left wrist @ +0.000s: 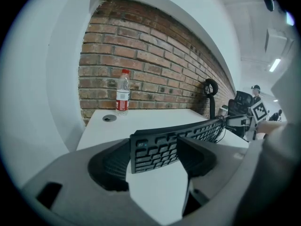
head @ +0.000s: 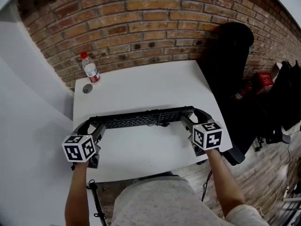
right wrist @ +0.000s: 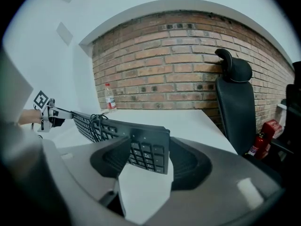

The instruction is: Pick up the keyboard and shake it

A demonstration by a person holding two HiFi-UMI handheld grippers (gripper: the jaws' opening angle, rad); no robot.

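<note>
Within both tongs (left wrist: 153, 152) (right wrist: 146, 158), keyboard (head: 141, 118) ends half-covered.

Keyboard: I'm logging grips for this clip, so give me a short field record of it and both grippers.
keyboard: black, held at both ends, keys tilted toward the person, apparently raised off the white table
left gripper: shut on the keyboard's left end
right gripper: shut on the number-pad end
cable: bundled on the keys
bottle: upright at the table's far left corner, apart from the keyboard
</note>
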